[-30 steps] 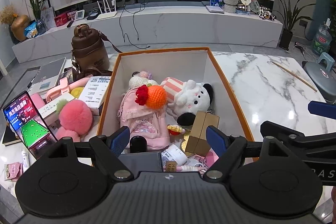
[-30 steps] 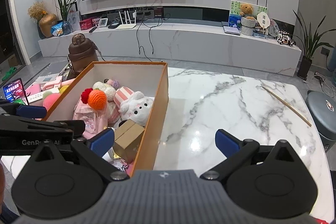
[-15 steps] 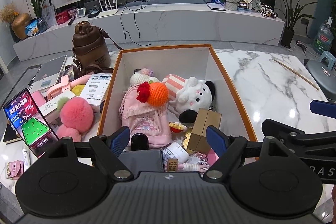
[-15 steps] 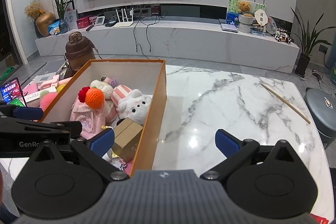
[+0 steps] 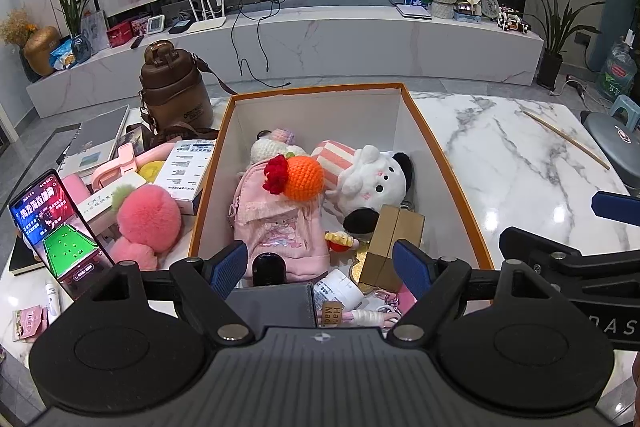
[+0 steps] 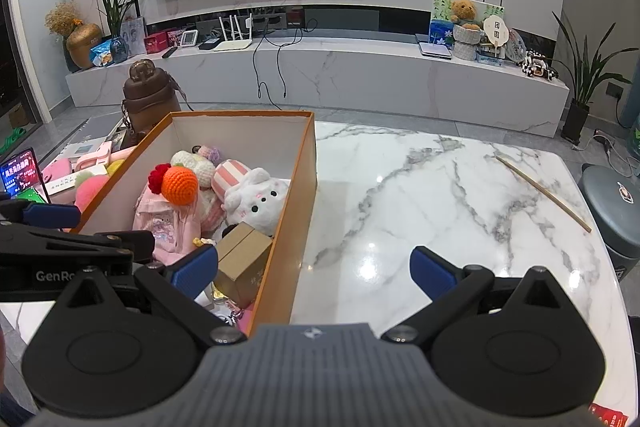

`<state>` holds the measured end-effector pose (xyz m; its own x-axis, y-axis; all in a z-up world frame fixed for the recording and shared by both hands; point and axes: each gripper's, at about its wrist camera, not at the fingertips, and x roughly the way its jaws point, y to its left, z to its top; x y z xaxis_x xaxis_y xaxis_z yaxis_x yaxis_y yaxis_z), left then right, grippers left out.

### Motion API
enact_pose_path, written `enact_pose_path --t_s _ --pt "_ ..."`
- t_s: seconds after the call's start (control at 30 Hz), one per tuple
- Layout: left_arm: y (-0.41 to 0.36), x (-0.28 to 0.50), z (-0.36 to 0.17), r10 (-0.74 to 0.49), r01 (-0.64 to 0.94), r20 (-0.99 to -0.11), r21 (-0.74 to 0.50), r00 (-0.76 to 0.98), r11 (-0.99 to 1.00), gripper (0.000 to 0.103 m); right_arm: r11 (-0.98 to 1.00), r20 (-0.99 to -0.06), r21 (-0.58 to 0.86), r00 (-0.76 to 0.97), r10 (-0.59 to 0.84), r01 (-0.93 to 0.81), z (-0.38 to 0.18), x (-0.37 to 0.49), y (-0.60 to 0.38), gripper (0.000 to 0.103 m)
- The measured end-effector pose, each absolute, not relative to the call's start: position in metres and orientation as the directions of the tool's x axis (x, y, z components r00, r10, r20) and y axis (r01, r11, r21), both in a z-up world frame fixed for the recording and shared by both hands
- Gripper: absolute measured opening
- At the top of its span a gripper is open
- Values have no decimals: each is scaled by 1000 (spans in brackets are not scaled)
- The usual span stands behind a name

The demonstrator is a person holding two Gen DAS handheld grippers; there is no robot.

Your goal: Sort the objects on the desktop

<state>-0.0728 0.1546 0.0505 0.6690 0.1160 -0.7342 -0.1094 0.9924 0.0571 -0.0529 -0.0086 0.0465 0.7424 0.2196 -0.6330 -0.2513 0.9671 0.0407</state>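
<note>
Item 1: my left gripper (image 5: 320, 265), jaws wide, empty, over the orange box (image 5: 440, 155)'s near end. Item 2: my right gripper (image 6: 314, 267), wide, empty, straddling its right wall. Ahead inside: pink backpack (image 5: 280, 227), white plush (image 5: 372, 179).

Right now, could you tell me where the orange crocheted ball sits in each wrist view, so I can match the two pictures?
Left wrist view: the orange crocheted ball is near the picture's centre, inside the orange-edged box, on top of the pink backpack.
Right wrist view: it is left of centre, in the same box.
Shared landmark: the white plush bunny lies just to its right in both.
</note>
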Motion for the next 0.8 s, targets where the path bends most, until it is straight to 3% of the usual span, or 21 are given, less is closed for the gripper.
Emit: enact_pose_path --t_s 0.8 --pt "157 -74 49 121 -113 -738 61 664 992 94 970 -641 41 739 208 -238 44 -54 -6 102"
